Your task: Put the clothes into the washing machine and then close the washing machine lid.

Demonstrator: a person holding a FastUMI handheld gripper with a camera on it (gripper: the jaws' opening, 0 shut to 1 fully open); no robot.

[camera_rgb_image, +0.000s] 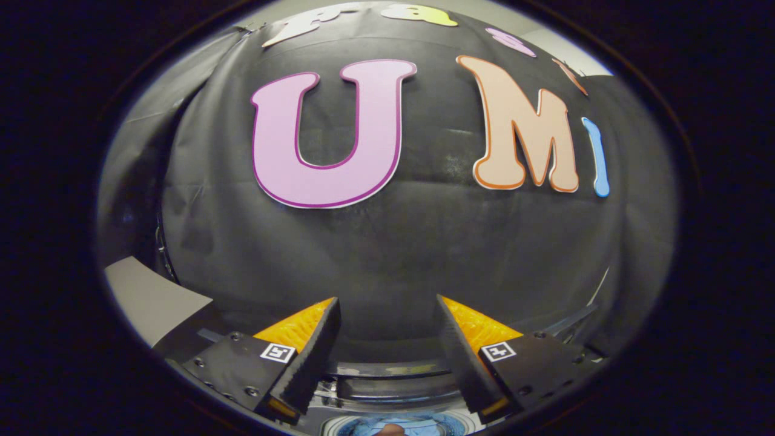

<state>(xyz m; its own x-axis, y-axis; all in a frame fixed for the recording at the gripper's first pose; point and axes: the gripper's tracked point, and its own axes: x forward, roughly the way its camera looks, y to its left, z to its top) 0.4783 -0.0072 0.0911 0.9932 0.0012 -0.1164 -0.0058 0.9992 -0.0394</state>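
Black cloth fills the booth behind your work, but start with what sits nearest you: your gripper [387,351] hangs with its two fingers [309,357] spread well apart and nothing between them, so you carry no garment at this moment. Just below and between the fingers you look down on one washing machine [393,387], and its top opening [396,424] shows a patch of blue fabric, which I take to be the clothes [363,427] already lying in the drum; a small reddish-brown shape sits among them, too cut off to name. How many garments are in there you cannot tell from here, as only a sliver of the drum shows. The curved dark band just beyond the opening looks like the lid [393,354] standing raised against the wall, though that reading is unsure. So judge the loading as likely done, or close to it, and the closing as the step left. Farther off, to the left beyond the fingers, one pale flat panel [151,300] slants past the machine. Beyond everything hangs the one cloth wall [393,254].
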